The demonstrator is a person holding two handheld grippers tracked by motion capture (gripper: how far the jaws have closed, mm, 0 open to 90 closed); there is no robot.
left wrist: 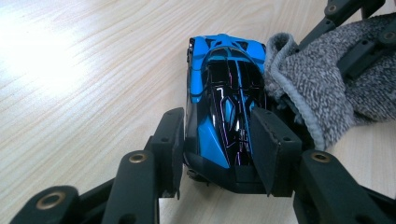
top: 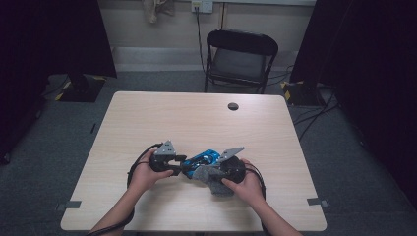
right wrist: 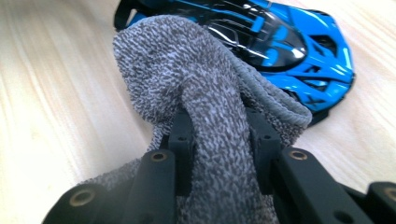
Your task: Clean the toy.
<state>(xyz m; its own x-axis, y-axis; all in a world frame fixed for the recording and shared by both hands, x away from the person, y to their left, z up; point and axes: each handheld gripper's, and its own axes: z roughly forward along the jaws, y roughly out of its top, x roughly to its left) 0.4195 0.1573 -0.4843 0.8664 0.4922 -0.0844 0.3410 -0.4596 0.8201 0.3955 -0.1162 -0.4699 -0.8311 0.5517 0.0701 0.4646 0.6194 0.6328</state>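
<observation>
Two grippers meet at the near middle of the table (top: 147,113), each closed on something. The left gripper (left wrist: 219,144) has its jaws closed narrow on one end of a blue and black toy car (left wrist: 224,88), clamping its flanks. The right gripper (right wrist: 219,135) pinches a fold of a grey knitted sock (right wrist: 187,70), jaws nearly together with only cloth between them.

Position: the car sits on the tabletop between the two hands, the sock's open cuff touching its side.

Risk, as a judgement: the car's glossy, tapered body could squirt out of the left jaws if squeezed harder or pulled sideways. The cuff could snag on the bodywork, and the thin fold could slip free under tension.

Orientation: in the high view the car's long axis runs roughly left to right, slightly angled away. Which end is the nose I cannot tell.
</observation>
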